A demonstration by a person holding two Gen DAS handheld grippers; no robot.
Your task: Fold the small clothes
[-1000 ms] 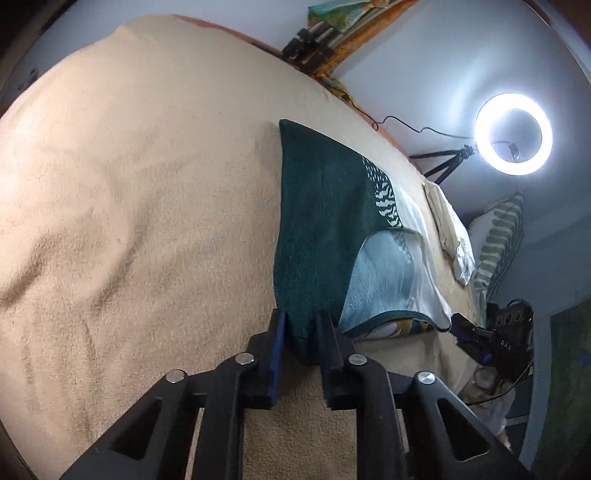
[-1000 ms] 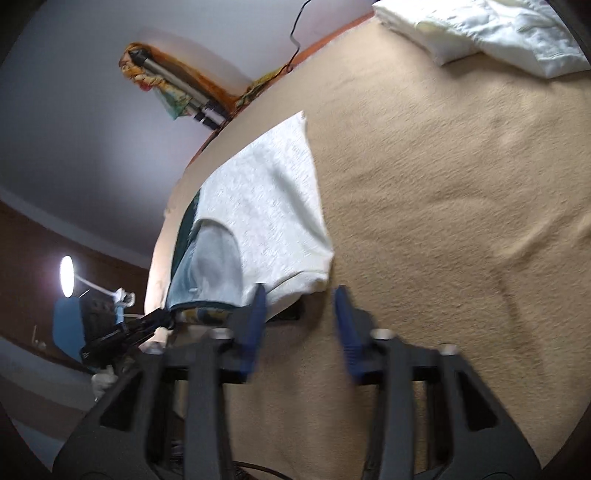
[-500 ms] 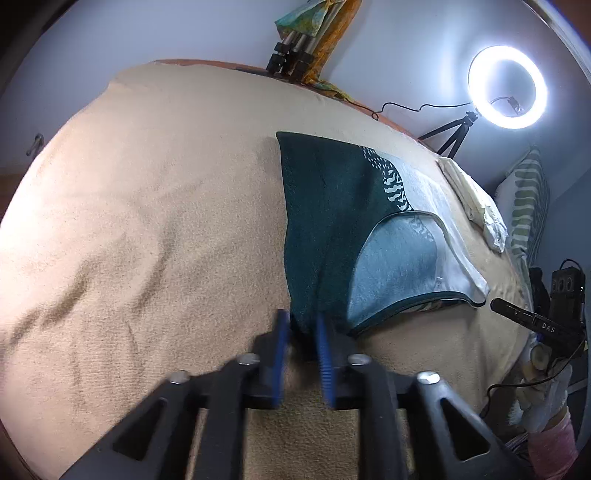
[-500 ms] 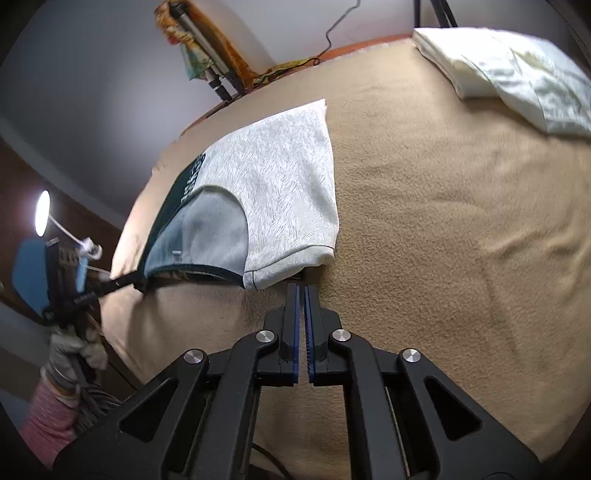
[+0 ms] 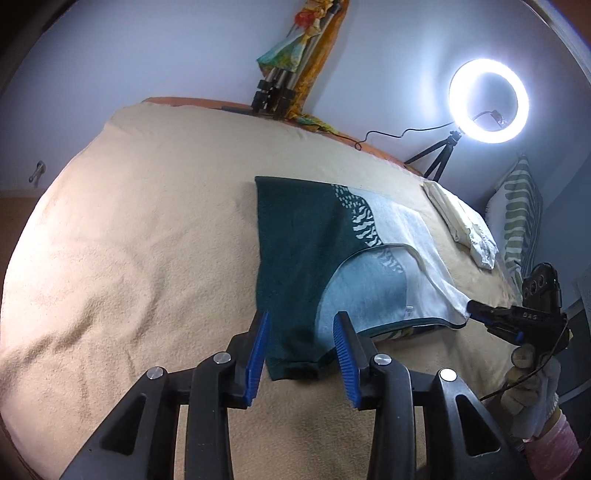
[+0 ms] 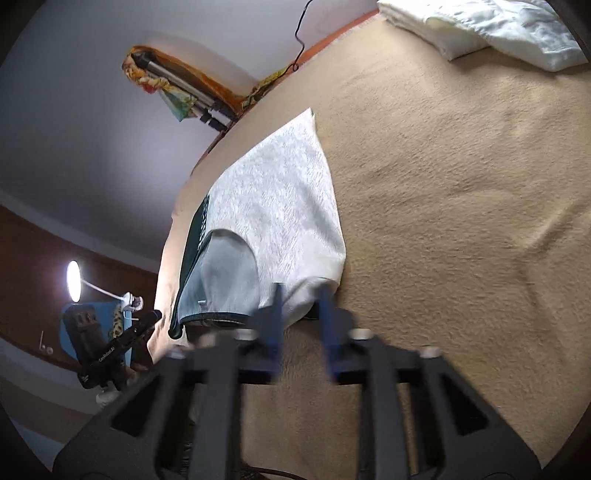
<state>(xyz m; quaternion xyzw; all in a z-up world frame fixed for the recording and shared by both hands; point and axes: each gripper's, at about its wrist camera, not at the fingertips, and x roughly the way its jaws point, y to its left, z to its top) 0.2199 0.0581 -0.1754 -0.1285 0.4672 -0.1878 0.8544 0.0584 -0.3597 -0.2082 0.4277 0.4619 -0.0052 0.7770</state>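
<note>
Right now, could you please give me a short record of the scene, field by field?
surface: beige blanket
garment: sleeveless shirt, dark green and white, lying flat and unfolded
left hand-held gripper: open, jaws just opening, green shoulder strap between them but not pinched
right hand-held gripper: blurred, jaws apart at the white shoulder
other cloth: folded white piece, apart from the shirt
lighting: ring light, on
fold progress: none yet

Bed [image 5: 129,258] with tan fleece blanket
Green-and-white shirt [image 5: 295,258] lies flat on it; folded white cloth [image 5: 461,225] sits near far edge.
</note>
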